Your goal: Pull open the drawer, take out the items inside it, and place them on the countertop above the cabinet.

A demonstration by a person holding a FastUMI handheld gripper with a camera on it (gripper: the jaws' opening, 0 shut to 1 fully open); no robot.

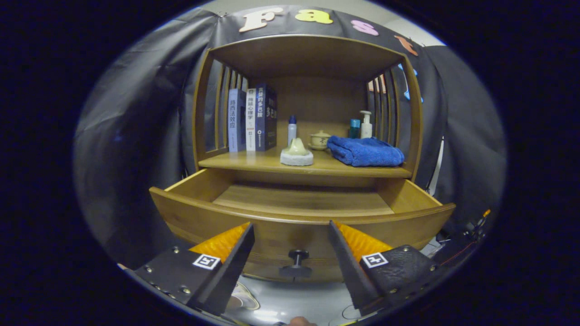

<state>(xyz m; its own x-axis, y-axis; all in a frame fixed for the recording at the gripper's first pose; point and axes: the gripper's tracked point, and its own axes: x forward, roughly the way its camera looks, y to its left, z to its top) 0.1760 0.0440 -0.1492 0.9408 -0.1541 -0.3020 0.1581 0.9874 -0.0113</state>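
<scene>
Gripper [290, 226]: fingers spread wide, holding nothing. Knob [297, 261]: between fingers, 6 o'clock. Drawer [299, 222]: pulled open, visible floor bare. Countertop [272, 162]: 12 o'clock, carrying ornament [297, 152], blue towel [364, 151]. Advice: check drawer's hidden near edge before finishing.

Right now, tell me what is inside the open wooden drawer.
The open wooden drawer shows only its bare wooden floor. The strip just behind its front panel is hidden. The gripper, jaws open, flanks the dark round knob.

Tool [290, 226] with square tag markers, screws, ridged pads
</scene>
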